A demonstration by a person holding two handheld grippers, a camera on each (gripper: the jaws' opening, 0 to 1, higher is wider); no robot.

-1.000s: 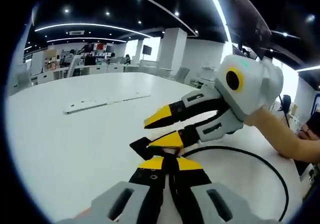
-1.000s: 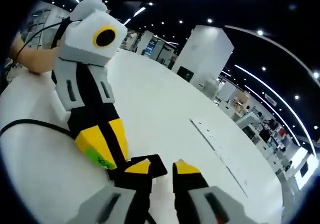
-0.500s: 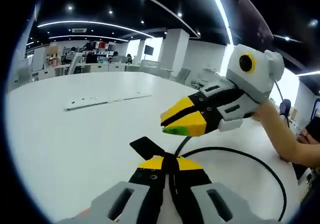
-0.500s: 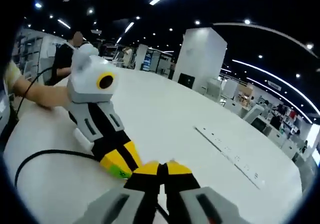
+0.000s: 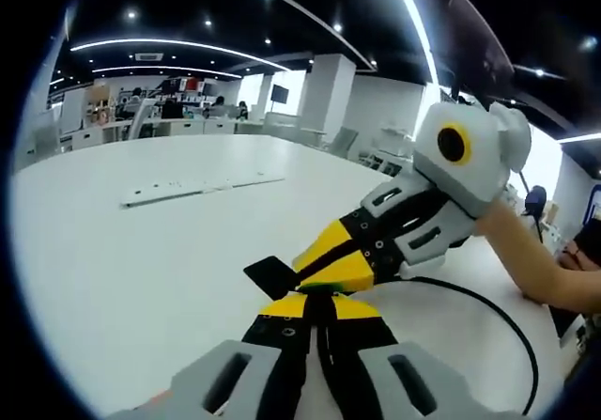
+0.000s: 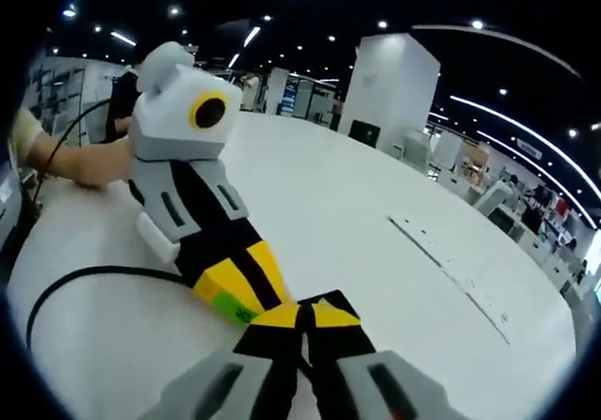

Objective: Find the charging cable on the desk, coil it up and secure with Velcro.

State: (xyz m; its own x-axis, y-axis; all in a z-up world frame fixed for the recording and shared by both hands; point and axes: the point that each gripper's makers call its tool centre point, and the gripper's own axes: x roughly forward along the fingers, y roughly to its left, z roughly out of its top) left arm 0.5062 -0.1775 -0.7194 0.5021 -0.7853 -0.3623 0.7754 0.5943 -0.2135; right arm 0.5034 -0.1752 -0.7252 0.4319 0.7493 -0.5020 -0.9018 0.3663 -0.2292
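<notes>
Cable (image 5: 512,321) loops beside both closed grippers, left gripper (image 5: 315,303) and right gripper (image 6: 300,315), tips pinching the Velcro strap (image 5: 272,272).

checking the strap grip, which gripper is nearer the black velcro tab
Left, narrowly: the black velcro tab lies right at the shut left gripper tips; the right gripper sits just beside it.

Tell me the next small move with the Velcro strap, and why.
Probably fold the black Velcro strap over the cable with the right gripper. Both grippers are shut, tips meeting at the cable; the left gripper pins it while the strap's flap lies loose on the desk.
</notes>
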